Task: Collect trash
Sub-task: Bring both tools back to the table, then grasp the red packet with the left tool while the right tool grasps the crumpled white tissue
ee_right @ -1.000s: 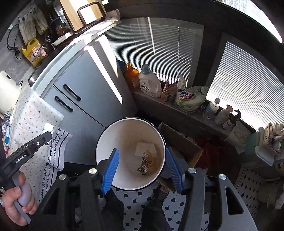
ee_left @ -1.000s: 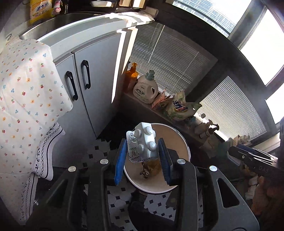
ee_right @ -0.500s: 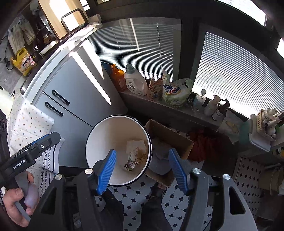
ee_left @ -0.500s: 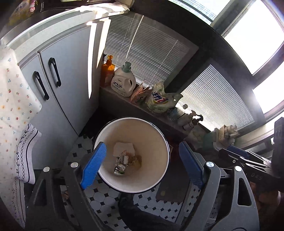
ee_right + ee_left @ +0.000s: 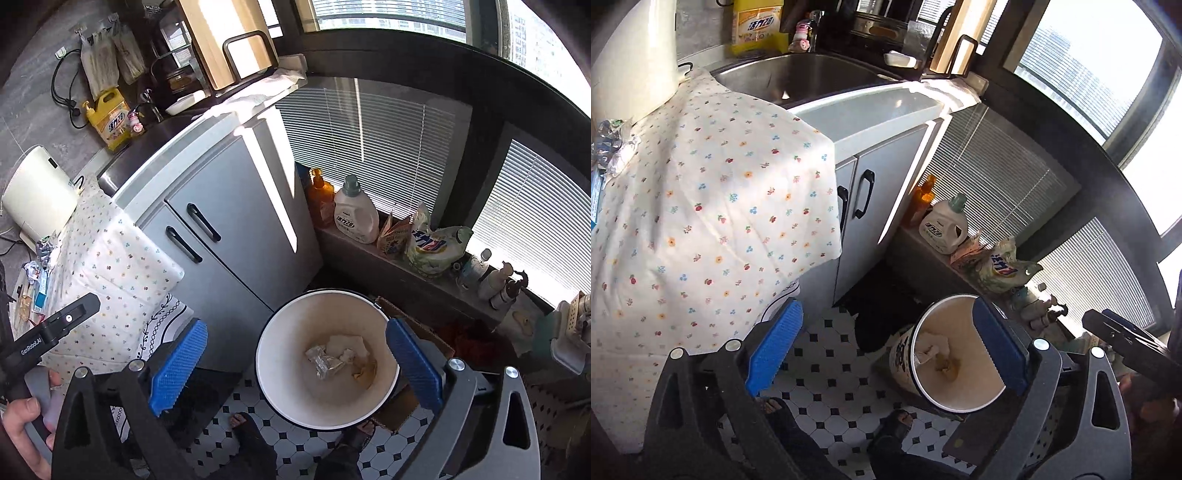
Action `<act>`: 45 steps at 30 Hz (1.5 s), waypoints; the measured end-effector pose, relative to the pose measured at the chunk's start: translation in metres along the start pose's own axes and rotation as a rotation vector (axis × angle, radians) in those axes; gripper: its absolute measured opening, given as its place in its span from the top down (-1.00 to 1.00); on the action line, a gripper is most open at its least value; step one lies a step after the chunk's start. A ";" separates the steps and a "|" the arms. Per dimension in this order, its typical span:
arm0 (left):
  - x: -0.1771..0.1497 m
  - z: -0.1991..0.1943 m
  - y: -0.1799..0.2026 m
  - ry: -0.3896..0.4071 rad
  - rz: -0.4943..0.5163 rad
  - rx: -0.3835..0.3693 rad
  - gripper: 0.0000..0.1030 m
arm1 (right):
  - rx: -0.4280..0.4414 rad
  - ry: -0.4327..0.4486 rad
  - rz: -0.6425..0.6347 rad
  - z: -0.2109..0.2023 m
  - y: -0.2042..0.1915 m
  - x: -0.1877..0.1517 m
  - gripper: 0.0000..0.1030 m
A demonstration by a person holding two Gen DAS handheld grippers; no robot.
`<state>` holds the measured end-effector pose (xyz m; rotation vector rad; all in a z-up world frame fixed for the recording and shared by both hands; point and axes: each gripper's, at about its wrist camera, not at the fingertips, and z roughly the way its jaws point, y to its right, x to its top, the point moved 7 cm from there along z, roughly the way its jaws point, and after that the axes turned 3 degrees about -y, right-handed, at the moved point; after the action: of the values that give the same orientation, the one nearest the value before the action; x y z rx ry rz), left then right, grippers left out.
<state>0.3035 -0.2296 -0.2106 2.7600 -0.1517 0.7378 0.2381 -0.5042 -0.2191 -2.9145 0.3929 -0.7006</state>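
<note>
From the left wrist camera, a tiled floor (image 5: 831,373) runs between a grey cabinet (image 5: 882,206) and a low window ledge (image 5: 923,251) that holds a white detergent bottle (image 5: 943,227). A flowered cloth (image 5: 709,221) drapes over a surface on the left and hangs close to the near blue pad. The open floor is narrow, hemmed by the cabinet, the cloth and the ledge. The left gripper (image 5: 886,354) has its jaws opening wide, and nothing lies between the pads. A white bin (image 5: 979,398) stands on the floor below; its right side is covered by the right-hand blue pad. Crumpled trash (image 5: 938,356) sits in the bottom, partly hidden by the rim. At the right edge the other tool's dark bar is cut off.

From the right wrist camera, the bin (image 5: 280,384) sits just in front of the cabinet (image 5: 236,236), with a cardboard box (image 5: 417,325) touching its right side and mostly hidden behind it. The right gripper (image 5: 295,369) is opening to its widest, with nothing held; the bin shows in the gap, well below the pads. The trash (image 5: 327,362), a silvery wrapper with tissue, lies at the bottom of the bin. Two feet in dark sandals stand on the tiles near the bin, cut off at the lower edge. At lower left a hand (image 5: 22,432) grips the other tool's handle, only partly in view.
</note>
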 end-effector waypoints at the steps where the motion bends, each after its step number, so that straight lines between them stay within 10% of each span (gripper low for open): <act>1: 0.002 -0.007 -0.012 0.012 -0.016 0.016 -0.80 | 0.011 0.005 -0.011 0.000 -0.011 0.003 -0.85; 20: 0.004 -0.102 -0.226 0.199 -0.323 0.257 -0.76 | 0.127 -0.012 -0.208 0.017 -0.183 0.009 -0.85; 29: -0.008 -0.096 -0.284 0.168 -0.400 0.272 -0.27 | 0.181 -0.012 -0.314 0.022 -0.256 0.008 -0.85; 33: -0.010 -0.082 -0.296 0.115 -0.399 0.239 0.57 | 0.205 -0.015 -0.352 0.027 -0.290 0.007 -0.85; 45: 0.015 -0.137 -0.314 0.241 -0.382 0.242 0.67 | 0.328 -0.041 -0.510 0.063 -0.410 0.014 -0.80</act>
<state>0.3052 0.1104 -0.1650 2.7596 0.5308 1.0223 0.3701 -0.1113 -0.1980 -2.7078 -0.4472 -0.6789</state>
